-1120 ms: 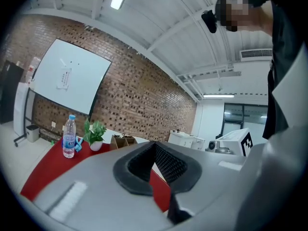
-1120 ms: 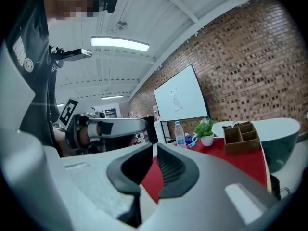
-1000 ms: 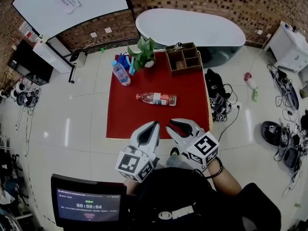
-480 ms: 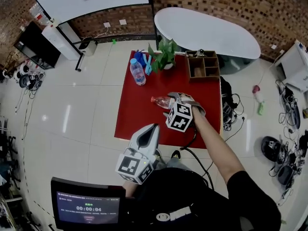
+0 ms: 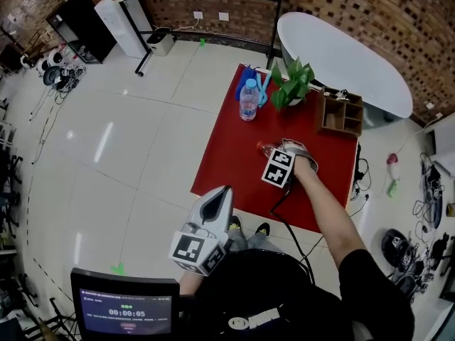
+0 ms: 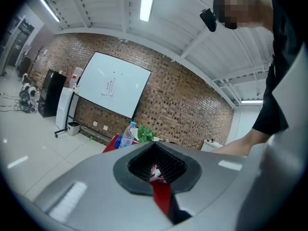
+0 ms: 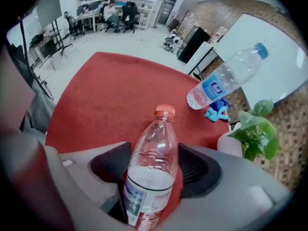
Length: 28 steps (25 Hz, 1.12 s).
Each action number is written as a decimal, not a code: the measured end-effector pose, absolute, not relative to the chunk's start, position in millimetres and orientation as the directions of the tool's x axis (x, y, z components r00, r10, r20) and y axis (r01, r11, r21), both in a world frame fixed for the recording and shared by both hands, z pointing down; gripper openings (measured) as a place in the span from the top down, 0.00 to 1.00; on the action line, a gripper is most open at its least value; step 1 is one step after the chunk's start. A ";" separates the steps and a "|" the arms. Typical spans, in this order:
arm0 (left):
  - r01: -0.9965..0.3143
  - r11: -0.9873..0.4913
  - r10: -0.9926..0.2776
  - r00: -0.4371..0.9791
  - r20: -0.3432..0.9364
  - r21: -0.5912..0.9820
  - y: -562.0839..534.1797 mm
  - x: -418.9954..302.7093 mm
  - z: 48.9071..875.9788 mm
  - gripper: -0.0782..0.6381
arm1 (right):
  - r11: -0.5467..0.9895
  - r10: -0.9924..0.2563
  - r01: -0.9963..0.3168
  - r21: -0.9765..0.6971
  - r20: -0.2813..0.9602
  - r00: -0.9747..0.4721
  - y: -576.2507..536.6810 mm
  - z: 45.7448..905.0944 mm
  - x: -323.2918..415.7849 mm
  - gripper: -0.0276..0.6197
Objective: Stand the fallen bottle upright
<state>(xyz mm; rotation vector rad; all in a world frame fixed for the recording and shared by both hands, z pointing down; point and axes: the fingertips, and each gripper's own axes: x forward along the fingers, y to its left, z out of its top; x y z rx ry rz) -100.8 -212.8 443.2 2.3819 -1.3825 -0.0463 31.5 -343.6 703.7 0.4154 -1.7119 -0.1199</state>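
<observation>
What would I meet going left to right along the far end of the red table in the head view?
upright bottle → potted plant → wooden organizer

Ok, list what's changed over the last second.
The right claw reached out and down over the fallen clear plastic bottle with a red cap and opened wide, now straddling it, ungripped. Unchanged: bottle lying on the red table, left claw shut.
</observation>
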 end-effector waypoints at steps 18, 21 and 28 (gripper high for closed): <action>-0.661 -0.691 -0.663 0.741 0.107 0.293 -229.6 4.4 419.2 0.88 | 0.560 -0.744 -0.820 0.114 0.504 -0.438 -309.7 563.6 115.6 0.50; -0.667 -0.680 -0.670 0.734 0.113 0.303 -227.9 1.2 422.4 0.88 | 0.566 -0.739 -0.816 0.118 0.511 -0.439 -312.4 564.4 111.4 0.50; -0.689 -0.653 -0.693 0.711 0.120 0.314 -228.8 -8.3 419.8 0.88 | 0.585 -0.707 -0.805 0.102 0.551 -0.444 -325.3 567.3 97.8 0.50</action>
